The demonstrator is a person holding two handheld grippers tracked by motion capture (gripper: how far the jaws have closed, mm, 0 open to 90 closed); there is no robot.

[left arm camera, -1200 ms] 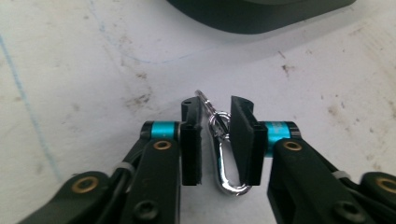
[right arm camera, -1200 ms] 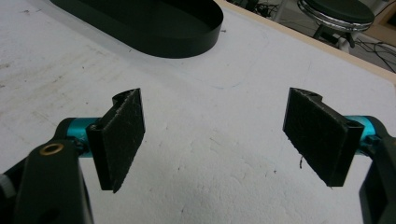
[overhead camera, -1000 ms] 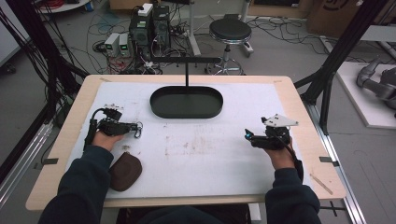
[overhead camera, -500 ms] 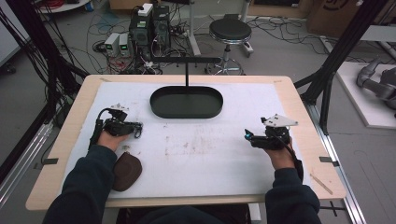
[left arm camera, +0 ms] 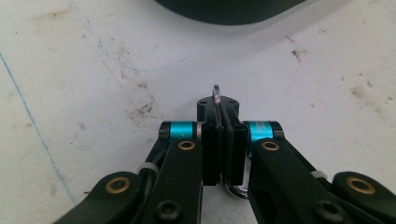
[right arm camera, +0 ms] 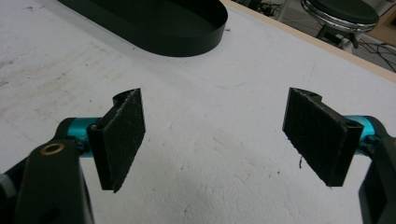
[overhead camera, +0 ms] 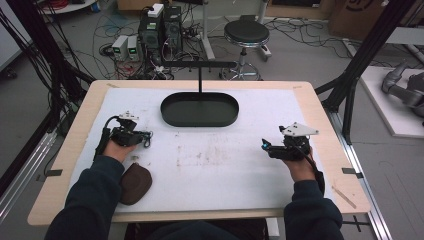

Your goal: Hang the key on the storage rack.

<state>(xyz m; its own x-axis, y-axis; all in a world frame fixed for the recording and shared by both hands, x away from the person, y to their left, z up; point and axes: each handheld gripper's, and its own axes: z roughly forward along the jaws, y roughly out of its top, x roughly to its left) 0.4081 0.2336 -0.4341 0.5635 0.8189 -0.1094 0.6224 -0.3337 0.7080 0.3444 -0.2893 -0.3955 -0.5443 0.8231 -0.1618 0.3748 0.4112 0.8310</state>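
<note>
My left gripper [overhead camera: 147, 136] rests low over the white mat [overhead camera: 215, 165] at the left, its jaws pointing right. In the left gripper view the left gripper [left arm camera: 218, 103] is shut on a thin silver metal ring [left arm camera: 216, 89]. The ring pokes out past the fingertips and shows again below the pads. My right gripper [overhead camera: 265, 146] sits at the right of the mat, pointing left. The right gripper view has the right gripper [right arm camera: 216, 119] standing wide open with only bare mat between its pads [right arm camera: 123, 135].
A black oval tray [overhead camera: 200, 119] lies at the back middle of the mat, with a black T-shaped stand [overhead camera: 200, 65] rising behind it. A brown pouch [overhead camera: 135, 183] lies near the front left edge, beside the left sleeve. The wooden table edge [overhead camera: 345, 150] runs along the right.
The left hand has shifted very slightly with its gripper still shut. The right gripper has stayed where it was, open.
</note>
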